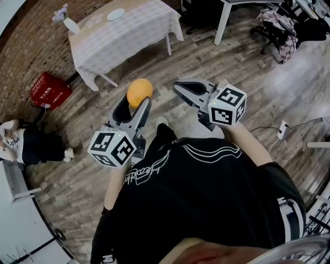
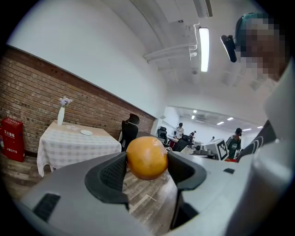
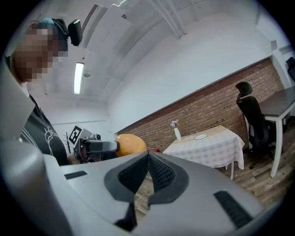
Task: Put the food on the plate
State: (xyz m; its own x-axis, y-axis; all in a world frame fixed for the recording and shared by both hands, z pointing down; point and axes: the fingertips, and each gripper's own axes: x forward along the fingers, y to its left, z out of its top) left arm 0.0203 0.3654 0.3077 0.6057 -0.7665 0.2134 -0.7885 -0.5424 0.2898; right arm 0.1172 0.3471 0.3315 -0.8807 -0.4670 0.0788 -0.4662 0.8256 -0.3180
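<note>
Well apart, up at the left, the small white round plate (image 1: 116,14) lies on the surface draped in a pale checked cloth (image 1: 147,31). The left claw (image 2: 146,162) pinches the round orange fruit (image 1: 139,92) between its pad tips, in the air above the wooden floor (image 1: 247,93). The right claw (image 3: 148,156) is pressed together, empty. The risk, as I judge it: a smooth ball gripped only at the tips could slip out on a jolt and drop to the floor.

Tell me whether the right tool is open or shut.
Shut. In the right gripper view the right tool has its two pads meeting at the tips, and nothing sits between them.
</note>
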